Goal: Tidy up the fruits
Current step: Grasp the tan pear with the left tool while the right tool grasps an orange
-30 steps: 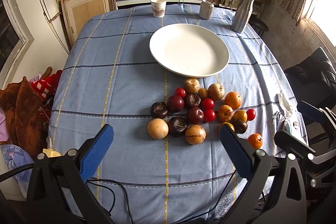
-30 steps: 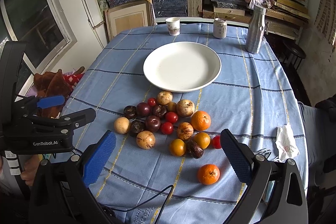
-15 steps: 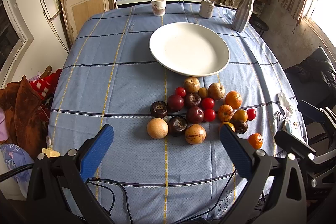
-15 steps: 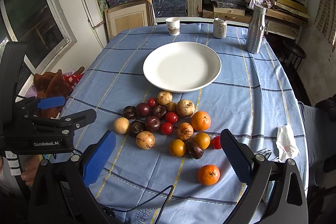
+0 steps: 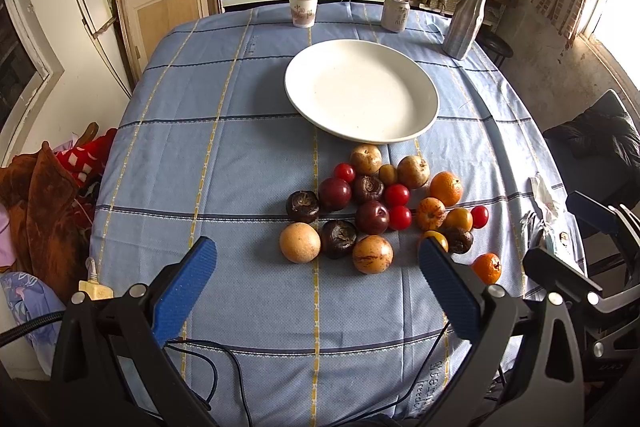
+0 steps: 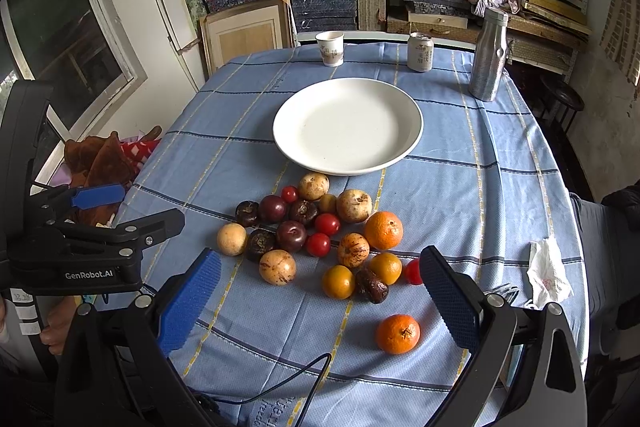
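Note:
A cluster of several fruits (image 5: 376, 207) lies on the blue checked tablecloth: oranges, red tomatoes, dark plums and tan round fruits. It also shows in the right wrist view (image 6: 320, 235). One orange (image 6: 397, 333) lies apart at the near right. An empty white plate (image 5: 424, 115) sits just beyond the fruits, also in the right wrist view (image 6: 412, 143). My left gripper (image 5: 316, 263) is open and empty, near the table's front edge. My right gripper (image 6: 318, 279) is open and empty, above the front edge.
A paper cup (image 5: 303, 7), a drink can (image 5: 395, 13) and a metal bottle (image 5: 464, 21) stand at the far edge. A crumpled tissue (image 6: 546, 273) lies at the right. Cables (image 5: 208, 371) cross the front. Shelves of boxes stand behind the table.
Both views have shifted very slightly; the fruits, plate and both open grippers stay as they were.

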A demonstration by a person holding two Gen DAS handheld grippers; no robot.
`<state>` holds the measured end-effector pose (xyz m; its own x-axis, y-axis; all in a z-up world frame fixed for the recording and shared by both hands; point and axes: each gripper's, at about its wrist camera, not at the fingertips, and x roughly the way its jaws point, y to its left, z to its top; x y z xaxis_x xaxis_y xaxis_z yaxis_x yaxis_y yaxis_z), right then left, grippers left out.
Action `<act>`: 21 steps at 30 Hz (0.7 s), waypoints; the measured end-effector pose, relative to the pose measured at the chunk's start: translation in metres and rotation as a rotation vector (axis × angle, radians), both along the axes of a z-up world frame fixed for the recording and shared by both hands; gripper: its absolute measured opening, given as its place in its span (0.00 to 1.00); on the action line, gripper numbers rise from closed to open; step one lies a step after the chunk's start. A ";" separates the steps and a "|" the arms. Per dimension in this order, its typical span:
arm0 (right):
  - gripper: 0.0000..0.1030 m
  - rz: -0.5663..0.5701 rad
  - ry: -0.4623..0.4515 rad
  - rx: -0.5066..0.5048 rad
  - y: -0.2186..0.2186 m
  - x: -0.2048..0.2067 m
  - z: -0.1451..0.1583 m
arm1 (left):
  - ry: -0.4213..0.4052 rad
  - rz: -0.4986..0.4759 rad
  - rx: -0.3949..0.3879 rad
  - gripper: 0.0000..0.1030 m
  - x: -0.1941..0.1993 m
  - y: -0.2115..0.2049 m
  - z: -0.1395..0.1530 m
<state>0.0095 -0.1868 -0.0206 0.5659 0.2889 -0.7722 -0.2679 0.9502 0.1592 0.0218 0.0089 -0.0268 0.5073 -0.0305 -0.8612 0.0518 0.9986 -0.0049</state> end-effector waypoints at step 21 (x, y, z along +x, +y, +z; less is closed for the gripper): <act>0.83 0.005 0.169 -0.013 -0.053 0.005 -0.140 | 0.093 0.007 -0.114 0.74 0.014 0.057 -0.091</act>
